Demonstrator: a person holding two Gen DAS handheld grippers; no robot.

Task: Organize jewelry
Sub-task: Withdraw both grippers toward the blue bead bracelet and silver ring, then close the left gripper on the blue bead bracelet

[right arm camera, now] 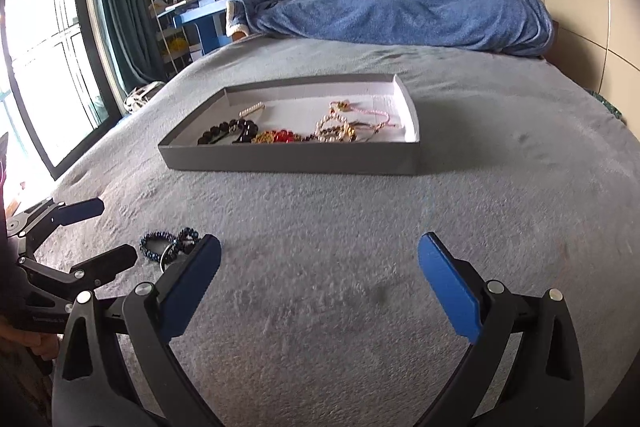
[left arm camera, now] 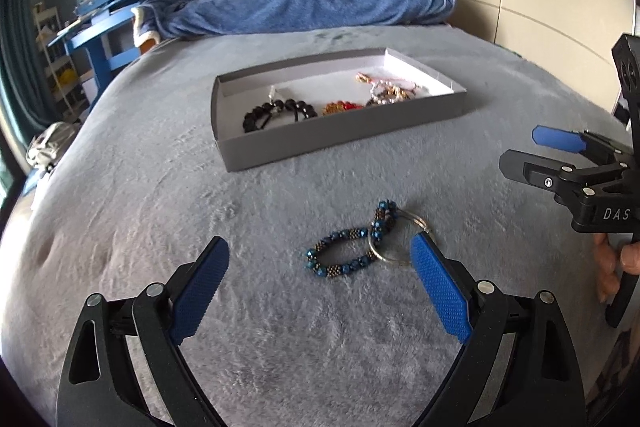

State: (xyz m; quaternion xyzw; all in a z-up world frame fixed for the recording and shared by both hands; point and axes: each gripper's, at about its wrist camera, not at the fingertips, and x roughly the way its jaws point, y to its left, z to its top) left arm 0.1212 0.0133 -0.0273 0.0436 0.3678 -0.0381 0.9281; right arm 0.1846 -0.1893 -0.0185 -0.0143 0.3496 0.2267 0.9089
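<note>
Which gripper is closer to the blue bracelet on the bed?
Left. The left gripper is open right at the blue bracelet; the right gripper is off to its right.

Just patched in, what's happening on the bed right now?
A person holds two grippers over a grey blanket, sorting jewelry into a grey tray that already holds several bracelets. One blue beaded bracelet and a thin wire hoop lie on the blanket outside the tray. The left gripper is open and lined up on that bracelet, not gripping it. The right gripper is open and empty, off to the side.
</note>
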